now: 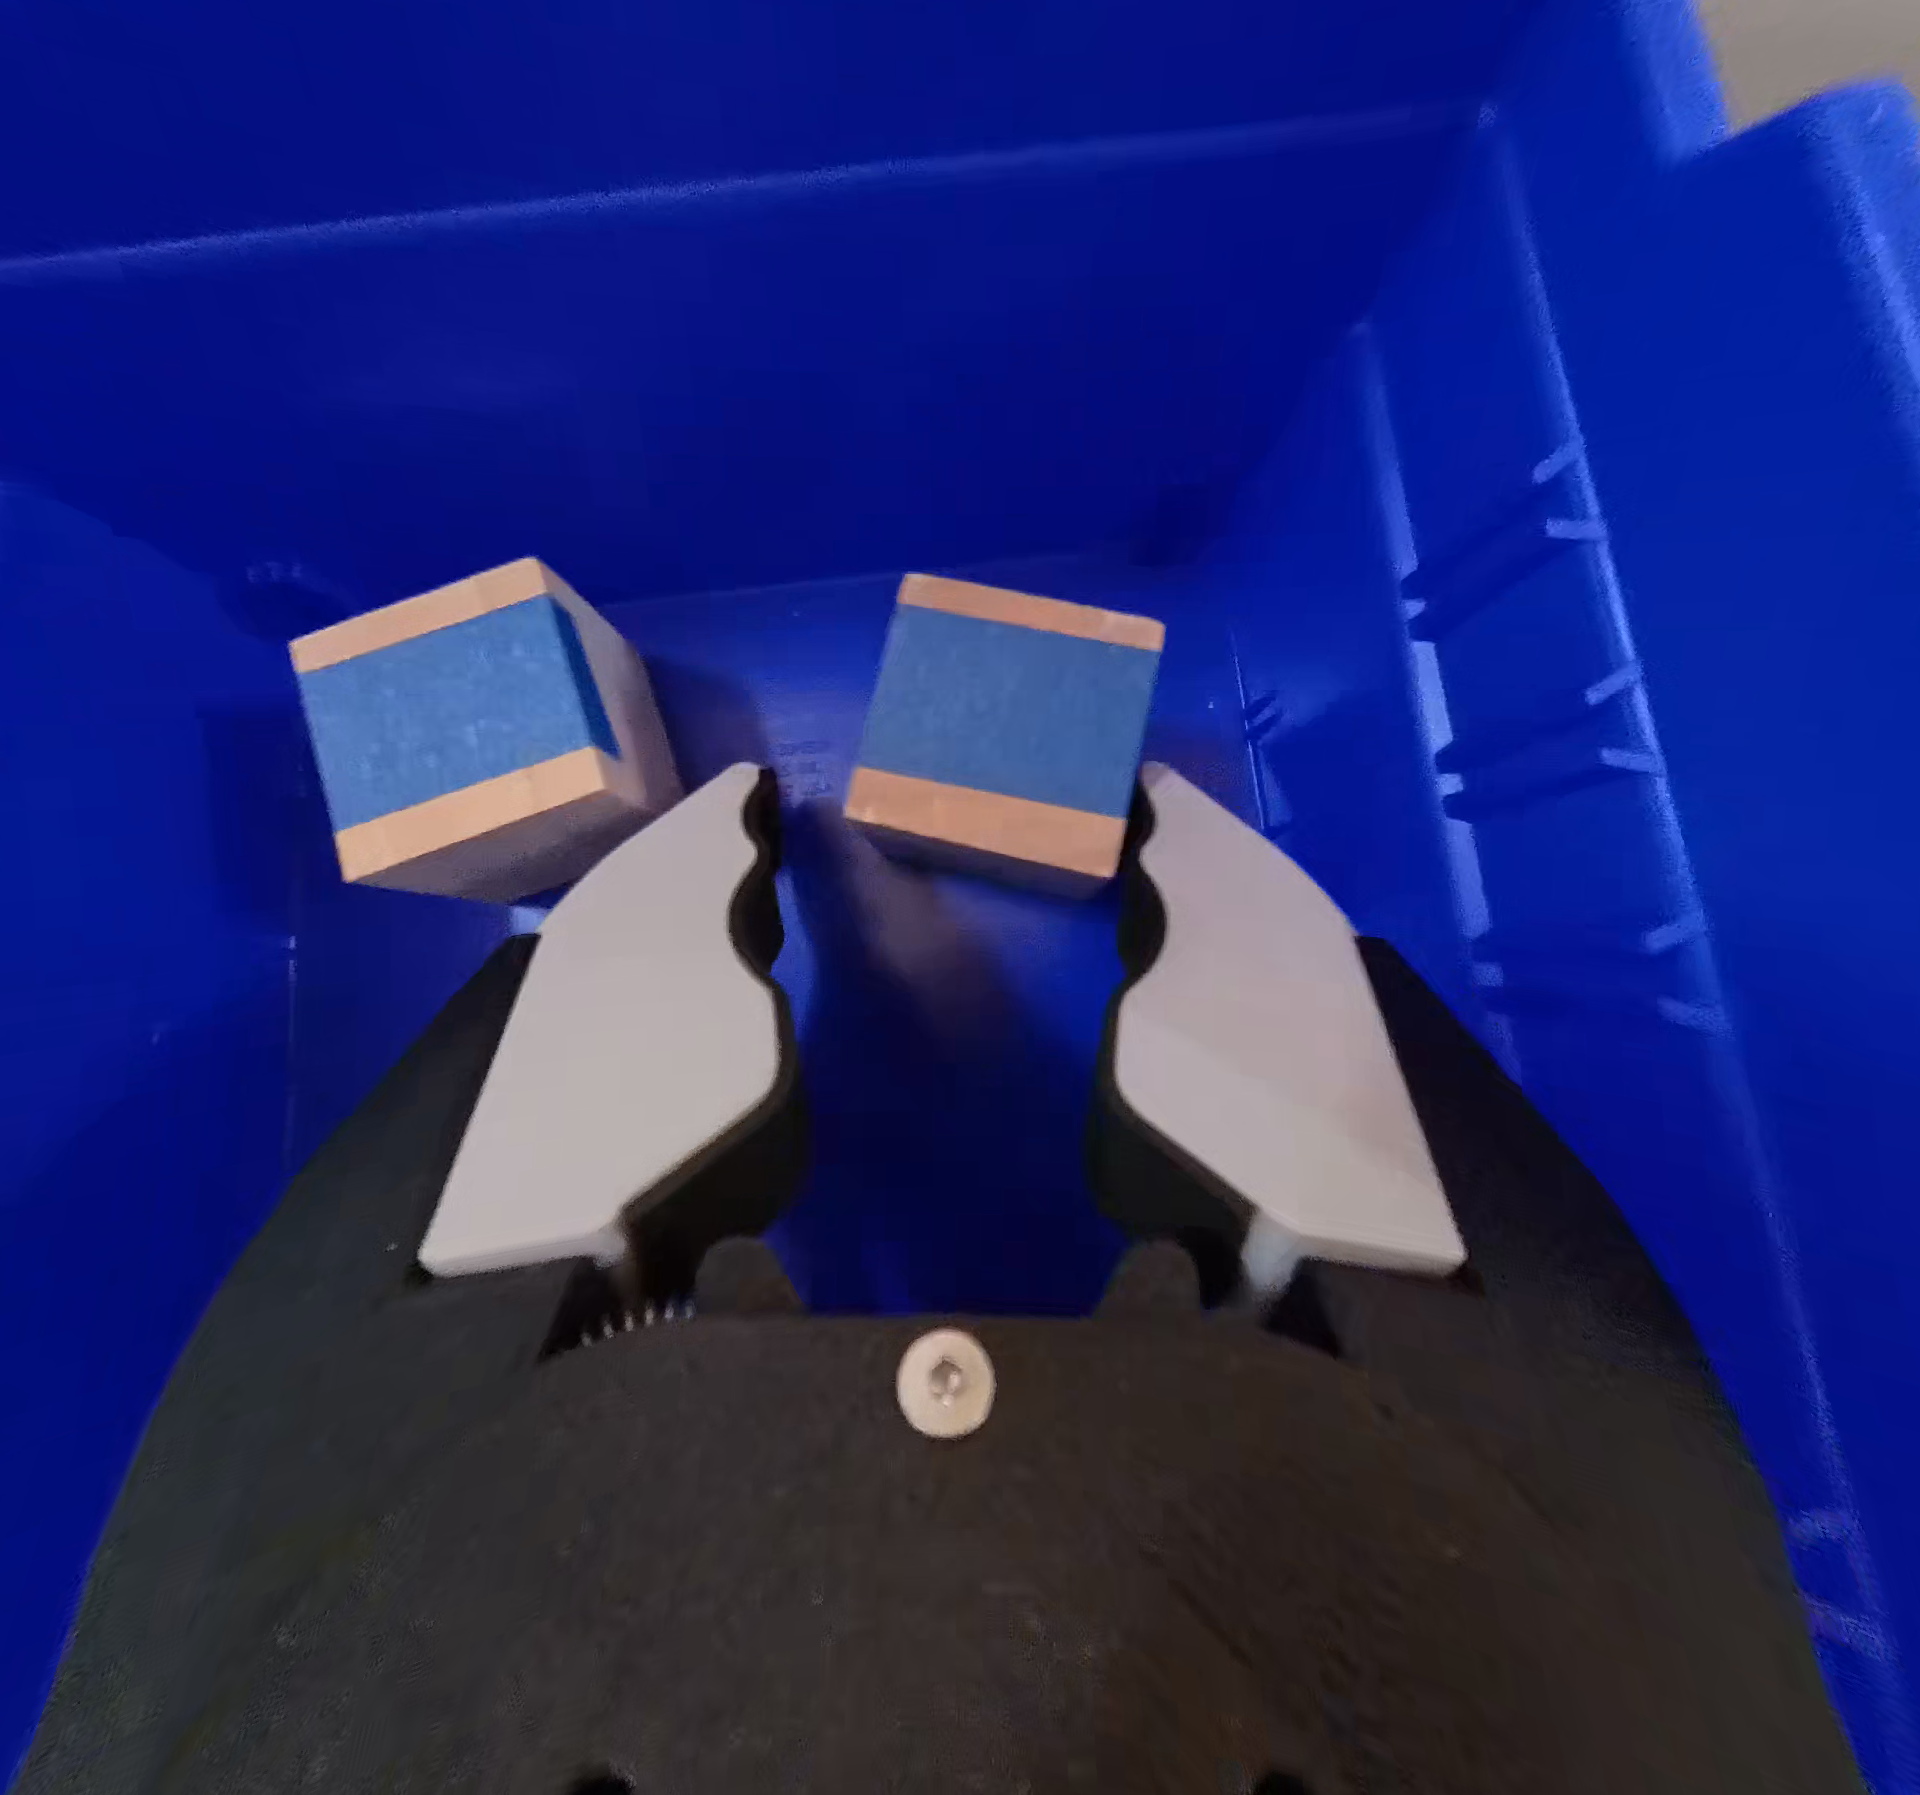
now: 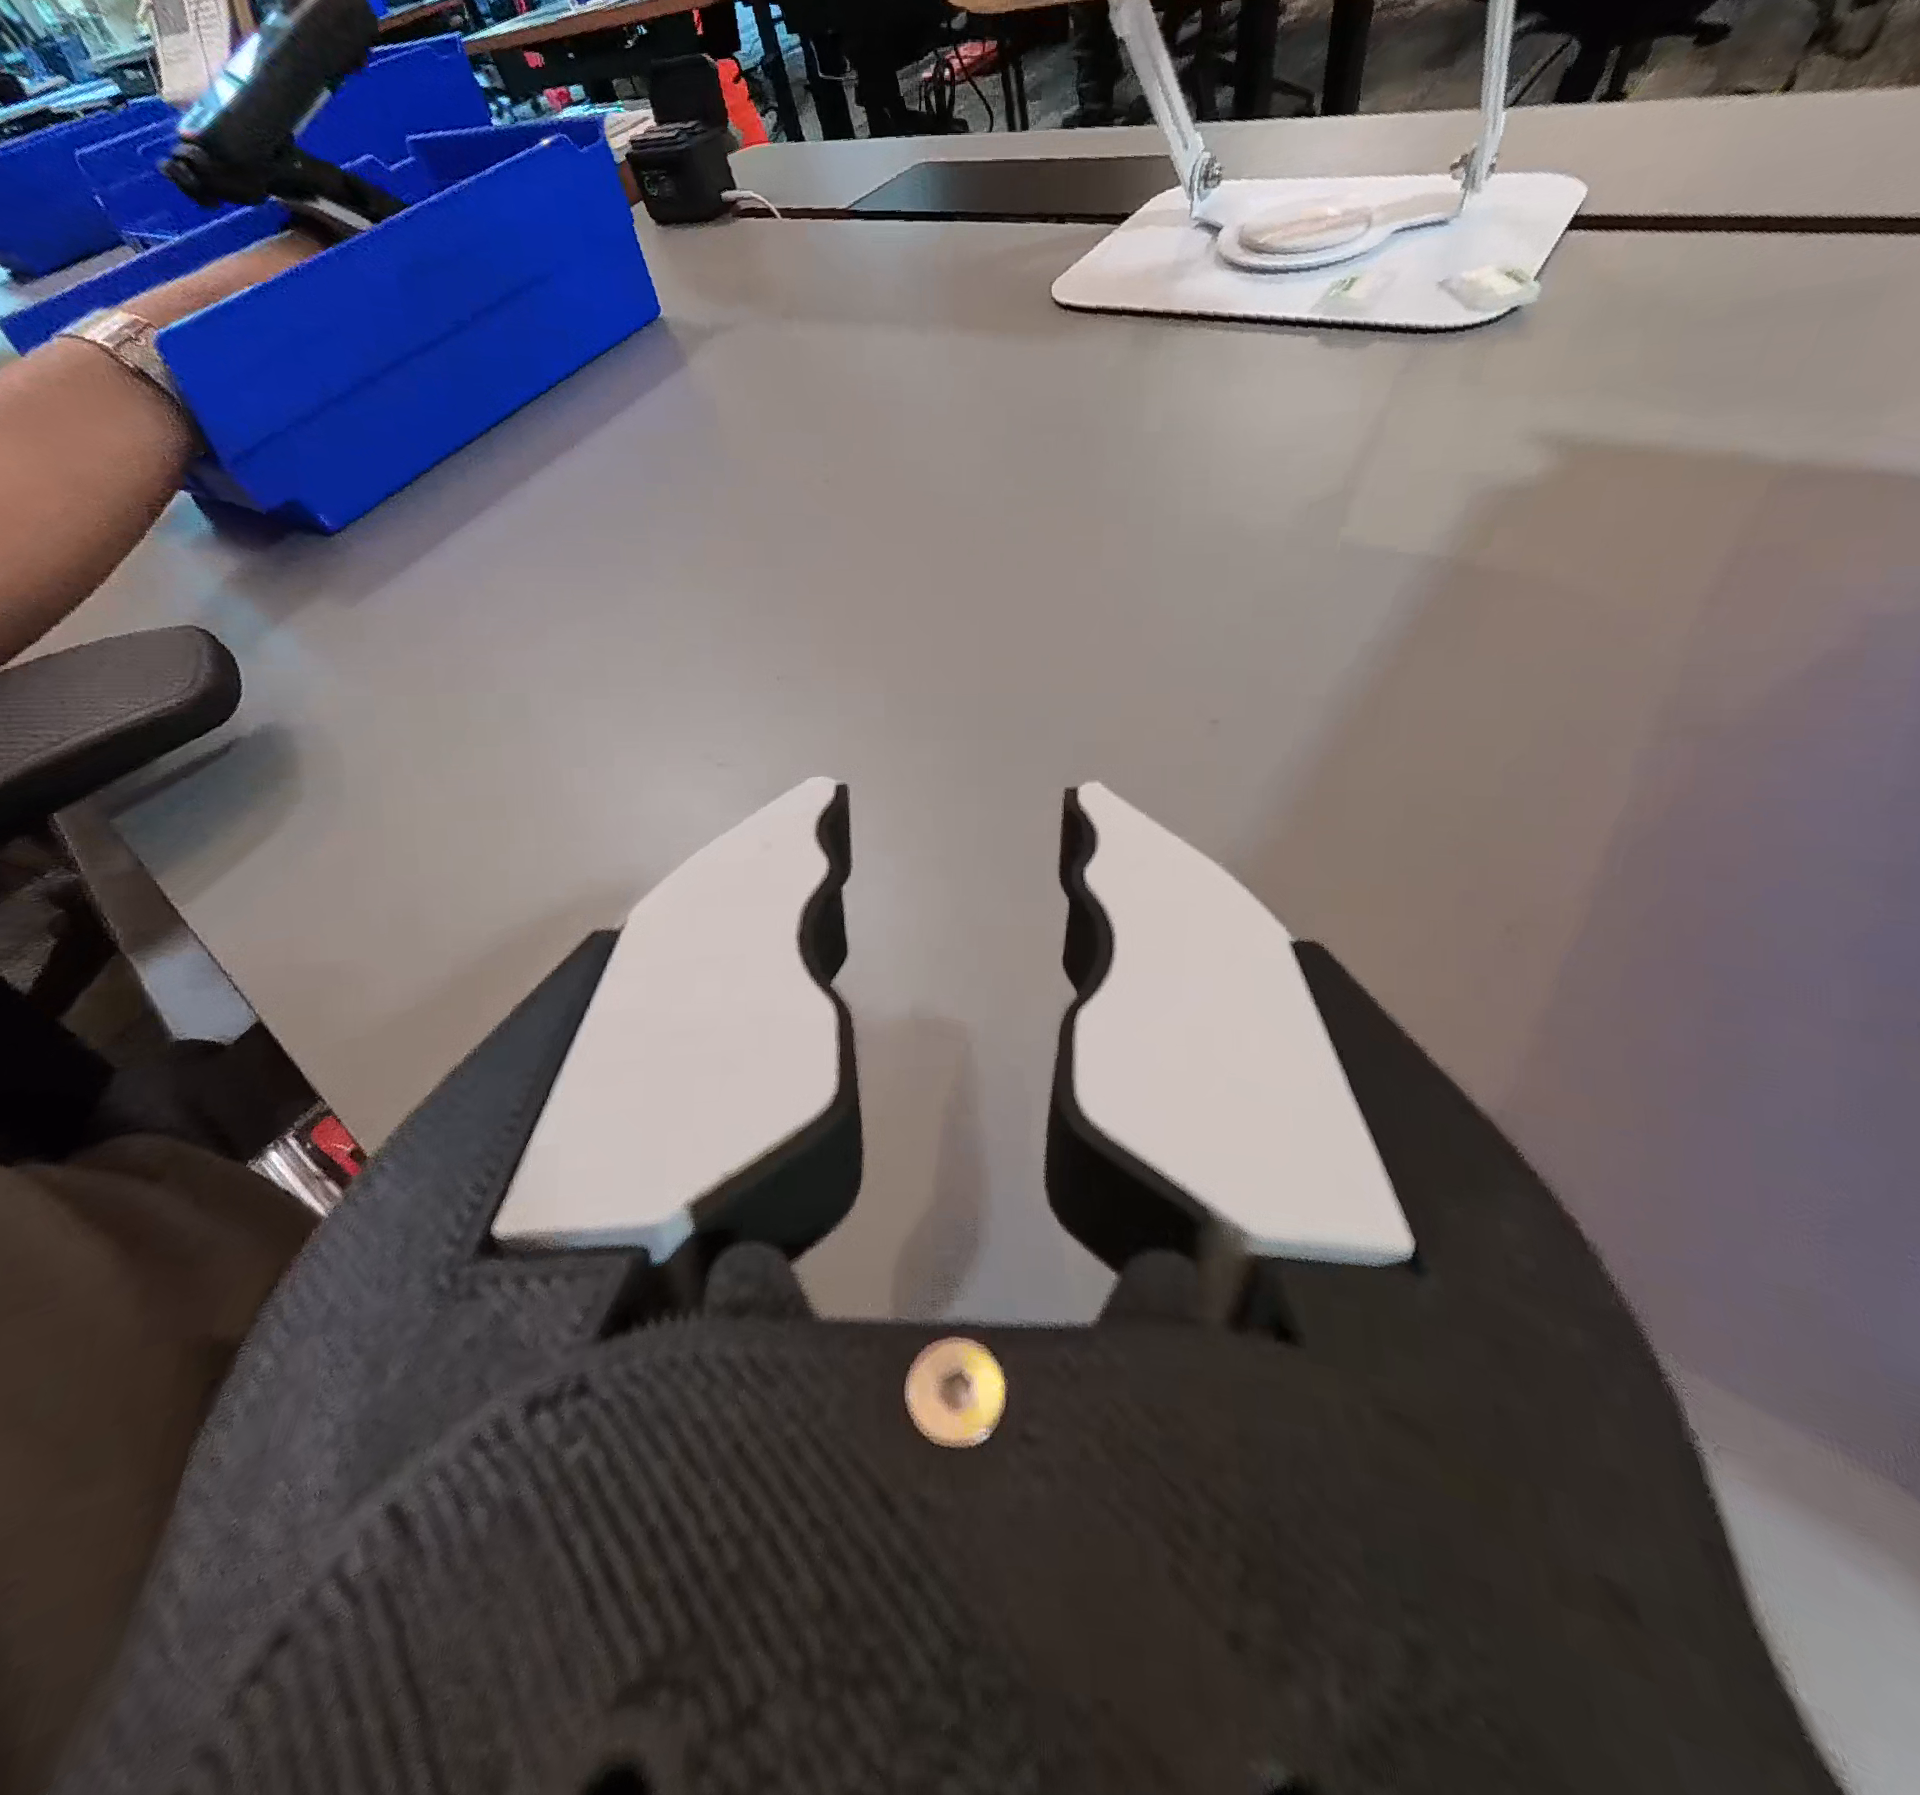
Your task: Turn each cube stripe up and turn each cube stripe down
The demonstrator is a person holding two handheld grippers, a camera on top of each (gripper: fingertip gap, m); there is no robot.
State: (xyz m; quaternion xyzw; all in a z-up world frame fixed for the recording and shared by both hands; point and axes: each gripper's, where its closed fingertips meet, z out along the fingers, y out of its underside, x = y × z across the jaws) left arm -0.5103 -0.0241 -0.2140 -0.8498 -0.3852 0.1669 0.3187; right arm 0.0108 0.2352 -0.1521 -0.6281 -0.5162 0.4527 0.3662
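Left tool (image 1: 951, 784), black body with grey finger plates, is inside a deep blue plastic bin (image 1: 935, 343), jaws spread wide, gripping nothing. Two small wooden cubes with a blue tape stripe sit on the bin floor near the back wall, apart from each other. Left wooden cube (image 1: 468, 727) shows its stripe on the face toward the camera and wrapping onto its right side; it lies just beyond the tool's left fingertip, slightly rotated. Right wooden cube (image 1: 1003, 737) also shows its stripe toward the camera, with bare wood bands above and below; it sits between the fingertips' line, its right edge just beside or touching the right finger (image 1: 1247, 966), contact unclear because of blur. Right tool (image 2: 956, 795), same build, hovers over a plain grey tabletop (image 2: 1039, 550), jaws spread, empty. In the right wrist view the blue bin (image 2: 416, 332) stands at far left on the tabletop, with a person's forearm (image 2: 73, 478) wearing a metal wristband (image 2: 125, 343) reaching into it. A white monitor stand base (image 2: 1320, 259) sits at the tabletop's far side, well apart from the bin.
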